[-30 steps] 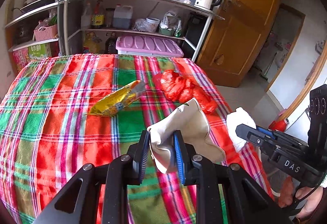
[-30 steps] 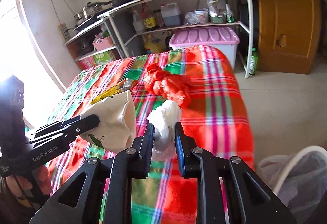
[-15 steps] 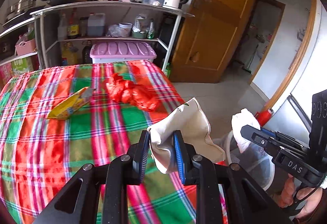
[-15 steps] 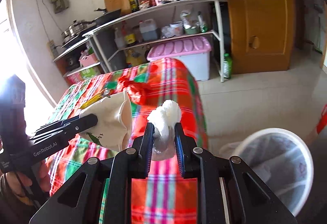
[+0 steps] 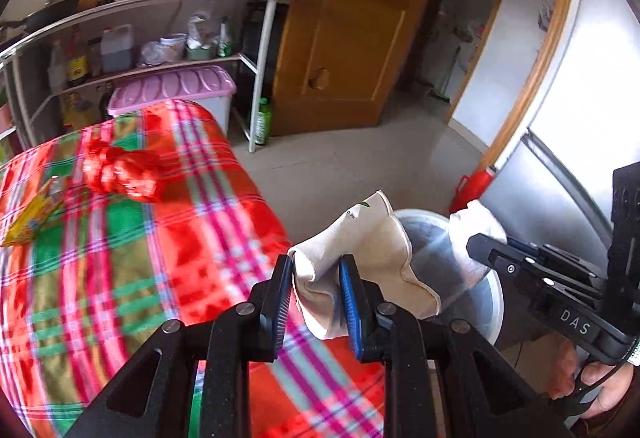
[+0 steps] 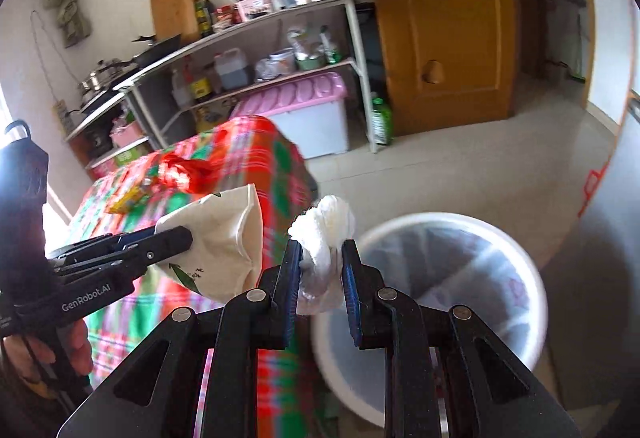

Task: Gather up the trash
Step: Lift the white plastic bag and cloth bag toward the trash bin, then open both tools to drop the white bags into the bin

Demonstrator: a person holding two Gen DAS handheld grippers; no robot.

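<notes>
Item one: my left gripper [image 5: 316, 294], blue pads pinching a flattened cream paper cup [image 5: 360, 262]. In the left wrist view the cup fans out toward one o'clock, its far edge overlapping the rim of the white bin [image 5: 494, 302].

Item two: my right gripper [image 6: 322, 278], pads clamped on a crumpled white tissue wad [image 6: 326, 226]. The wad bulges above the pads at twelve o'clock; the bin's lined mouth [image 6: 452, 266] lies at about three o'clock of it, standing on the floor just beside the table edge.

Item three: table with red, green and pink plaid cloth [image 5: 132, 258]. On it I count two pieces not yet collected: a crumpled red plastic bag [image 5: 120, 174] at ten o'clock from my left gripper, and a yellow snack wrapper [image 5: 28, 218] further out at nine o'clock, near the bag but apart from it.

Item four: each gripper appears in the other's view, left at nine o'clock from the right wrist, right at three o'clock from the left wrist.

Item five: background. Metal shelf rack [image 6: 352, 38], pink-lidded storage box [image 6: 304, 106], wooden door [image 6: 440, 26].
</notes>
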